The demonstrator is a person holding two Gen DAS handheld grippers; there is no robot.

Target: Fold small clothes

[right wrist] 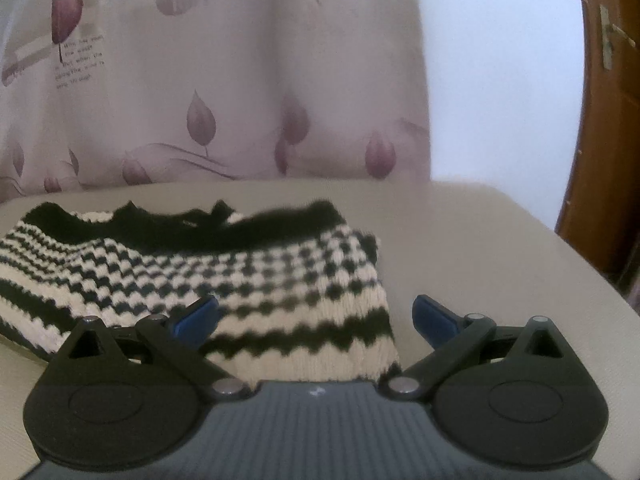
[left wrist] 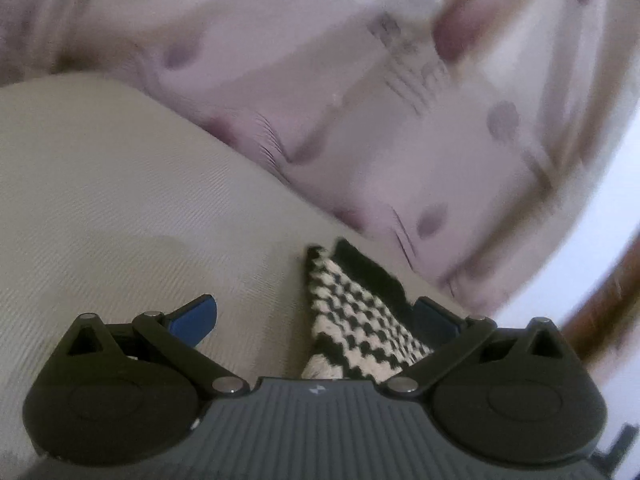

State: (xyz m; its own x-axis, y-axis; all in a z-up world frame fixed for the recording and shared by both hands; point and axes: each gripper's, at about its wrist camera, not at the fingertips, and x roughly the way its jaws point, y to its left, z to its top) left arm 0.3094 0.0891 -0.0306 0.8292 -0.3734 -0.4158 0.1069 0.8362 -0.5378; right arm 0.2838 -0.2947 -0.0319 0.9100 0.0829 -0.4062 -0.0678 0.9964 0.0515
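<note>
A small black-and-white zigzag knit garment (right wrist: 224, 272) lies folded on a beige surface (right wrist: 460, 240). In the right wrist view it fills the middle and left, with a black band along its far edge. My right gripper (right wrist: 316, 316) is open, its jaws wide apart just above the garment's near right corner, holding nothing. In the left wrist view a pointed corner of the same garment (left wrist: 352, 316) lies between the jaws, toward the right one. My left gripper (left wrist: 316, 316) is open and holds nothing. Blue fingertips (left wrist: 196, 318) show on both grippers.
A pale curtain with purple leaf prints (right wrist: 200, 100) hangs behind the surface. A brown wooden door (right wrist: 608, 140) stands at the right next to a white wall. The beige surface's edge curves away at the right. The left wrist view is tilted and blurred.
</note>
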